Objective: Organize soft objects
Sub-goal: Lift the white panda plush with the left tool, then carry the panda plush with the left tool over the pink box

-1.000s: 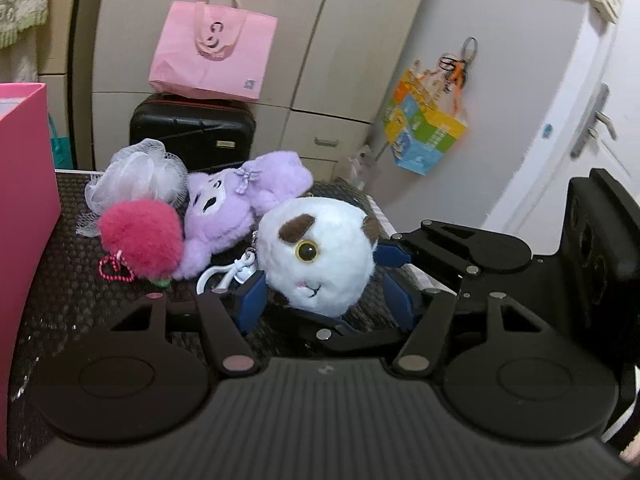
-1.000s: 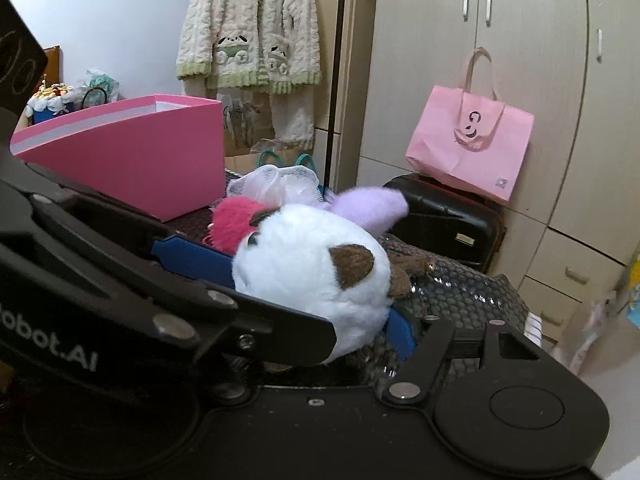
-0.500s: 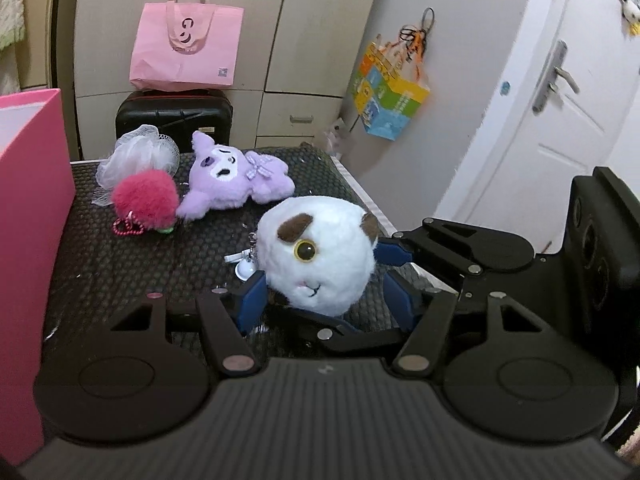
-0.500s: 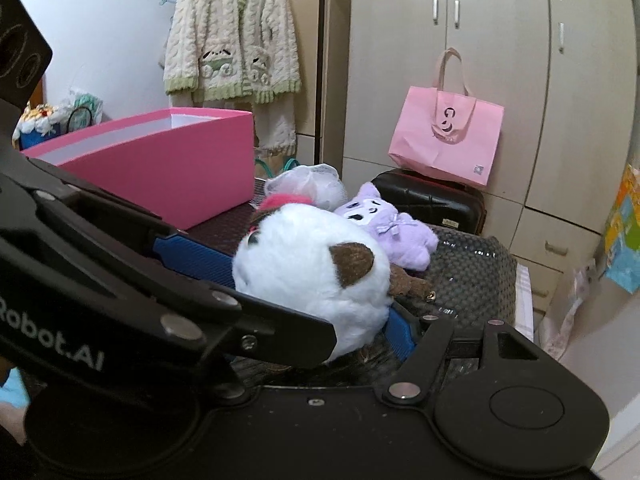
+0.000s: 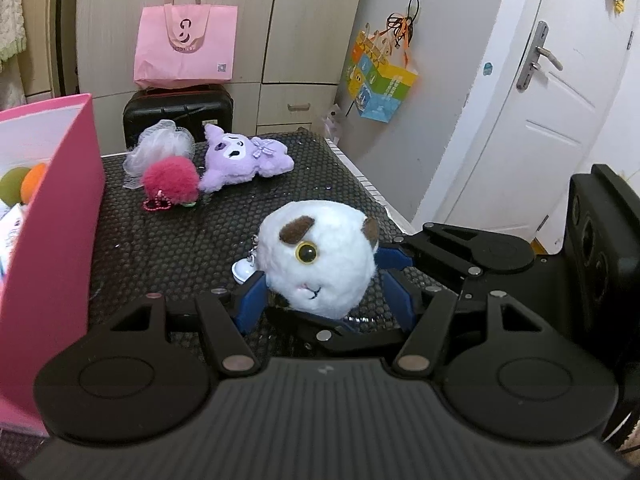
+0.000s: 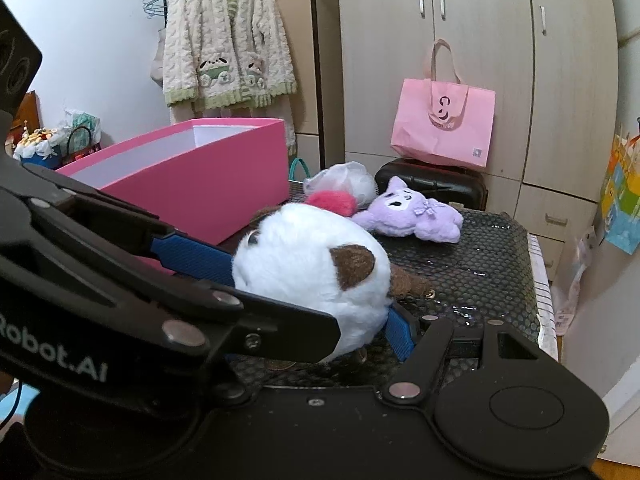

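A round white plush dog head (image 5: 320, 258) with brown ears is gripped from both sides. My left gripper (image 5: 326, 300) is shut on it with its blue pads, and my right gripper (image 6: 316, 292) is shut on it too, crossing from the right in the left wrist view. The plush (image 6: 312, 276) is held just above the black mat (image 5: 168, 248). A purple plush (image 5: 244, 156), a magenta pom-pom (image 5: 170, 178) and a white mesh puff (image 5: 158, 146) lie at the mat's far end. A pink box (image 5: 48, 216) stands to the left.
The pink box (image 6: 188, 184) holds a green and an orange ball (image 5: 24, 180). A black suitcase (image 5: 176, 112) with a pink tote bag (image 5: 184, 48) stands behind the table. A white door (image 5: 540, 120) is at the right, past the mat's edge.
Both grippers have pulled back and risen with the white plush, away from the toys at the far end. The pink box's inside has come into the left wrist view.
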Motion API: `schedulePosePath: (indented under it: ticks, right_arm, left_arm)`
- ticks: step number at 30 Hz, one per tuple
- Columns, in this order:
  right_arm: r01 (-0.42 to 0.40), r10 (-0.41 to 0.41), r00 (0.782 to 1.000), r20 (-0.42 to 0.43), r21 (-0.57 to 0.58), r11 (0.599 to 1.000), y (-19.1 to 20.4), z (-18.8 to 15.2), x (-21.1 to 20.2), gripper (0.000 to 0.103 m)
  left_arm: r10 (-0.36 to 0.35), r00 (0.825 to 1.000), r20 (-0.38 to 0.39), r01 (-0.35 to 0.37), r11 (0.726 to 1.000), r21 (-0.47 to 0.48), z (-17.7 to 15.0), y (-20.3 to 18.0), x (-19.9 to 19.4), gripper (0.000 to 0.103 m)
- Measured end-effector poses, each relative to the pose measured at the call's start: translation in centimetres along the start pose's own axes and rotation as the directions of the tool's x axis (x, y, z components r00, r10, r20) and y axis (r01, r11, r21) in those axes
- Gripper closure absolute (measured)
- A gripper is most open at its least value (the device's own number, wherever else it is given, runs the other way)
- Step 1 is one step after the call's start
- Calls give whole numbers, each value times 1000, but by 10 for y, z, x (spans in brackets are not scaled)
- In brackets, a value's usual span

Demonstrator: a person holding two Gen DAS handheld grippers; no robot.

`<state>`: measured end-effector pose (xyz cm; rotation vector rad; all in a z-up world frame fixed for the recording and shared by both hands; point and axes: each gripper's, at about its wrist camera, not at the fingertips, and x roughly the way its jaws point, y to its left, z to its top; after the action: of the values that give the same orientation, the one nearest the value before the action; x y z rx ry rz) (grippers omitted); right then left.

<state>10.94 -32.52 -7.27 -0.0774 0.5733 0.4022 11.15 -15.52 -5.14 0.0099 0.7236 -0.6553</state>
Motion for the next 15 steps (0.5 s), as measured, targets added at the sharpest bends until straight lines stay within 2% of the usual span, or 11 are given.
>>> schedulePosePath:
  ticks: [6,15]
  right_arm:
    - [9,-9,1000,17,-21,1000,23,5,-17,30]
    - [4,-5,999,-31,-30,1000,61,7,-38,30]
  left_arm:
    - [-2,1000,25,2,1000,17,-6,-2,-28,41]
    - [-25,999,-35,25,1000,4,-17,4,-64,41]
